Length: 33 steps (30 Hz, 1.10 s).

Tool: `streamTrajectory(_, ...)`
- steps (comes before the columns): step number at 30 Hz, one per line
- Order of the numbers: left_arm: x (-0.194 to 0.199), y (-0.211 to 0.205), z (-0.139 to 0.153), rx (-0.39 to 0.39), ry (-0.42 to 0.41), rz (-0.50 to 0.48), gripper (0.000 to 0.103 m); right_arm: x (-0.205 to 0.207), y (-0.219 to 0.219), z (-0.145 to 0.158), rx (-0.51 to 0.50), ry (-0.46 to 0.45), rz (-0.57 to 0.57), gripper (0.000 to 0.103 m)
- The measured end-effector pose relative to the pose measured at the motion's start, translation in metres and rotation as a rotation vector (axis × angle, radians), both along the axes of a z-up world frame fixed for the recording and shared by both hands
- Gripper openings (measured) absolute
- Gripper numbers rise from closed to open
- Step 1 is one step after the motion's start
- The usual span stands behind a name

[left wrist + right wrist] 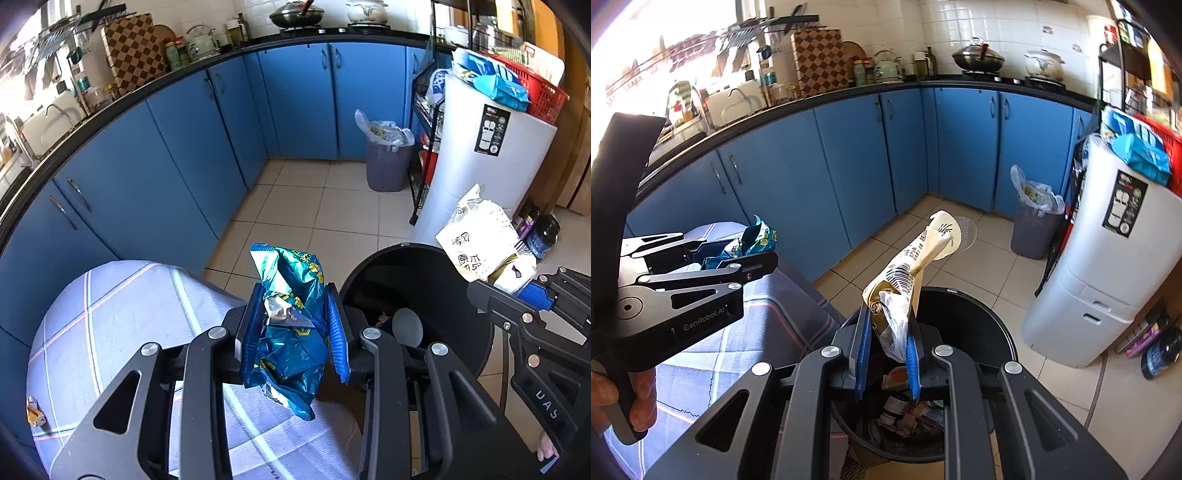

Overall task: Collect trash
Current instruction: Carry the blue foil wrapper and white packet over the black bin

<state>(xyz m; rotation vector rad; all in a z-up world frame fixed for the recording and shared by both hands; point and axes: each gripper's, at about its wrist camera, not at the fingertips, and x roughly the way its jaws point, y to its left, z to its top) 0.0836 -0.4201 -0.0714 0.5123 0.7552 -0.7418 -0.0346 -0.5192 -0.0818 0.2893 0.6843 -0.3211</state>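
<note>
Both tools match — the left gripper (291, 332) and right gripper (888, 354) have black angular linkage arms with triangular cut-outs, round silver pivot screws and ribbed blue pads; one side plate reads "GenRobot.AI" in pale lettering.

Both cams ride right behind their tool and look steeply down along the fingers, up close. Each faces the blue cabinets (177, 155) and black bin (960, 314), and each catches the other tool at its frame's edge.
</note>
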Motion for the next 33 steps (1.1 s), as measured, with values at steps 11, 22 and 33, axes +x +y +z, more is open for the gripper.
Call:
streamTrajectory(11,-0.019,-0.031,-0.007,0.039,-0.014,-0.044,0.034,-0.017,-0.018,-0.014,0.023,0.002,-0.024,0.017)
streamTrajectory(22,-0.029,-0.058,-0.015,0.067,-0.017,-0.070,0.034,-0.028,-0.038,-0.025,0.057,0.000,-0.048,0.017)
streamTrajectory(33,-0.026,-0.059,-0.017,0.074,-0.011,-0.068,0.034,-0.029,-0.043,-0.030,0.096,-0.011,-0.037,0.019)
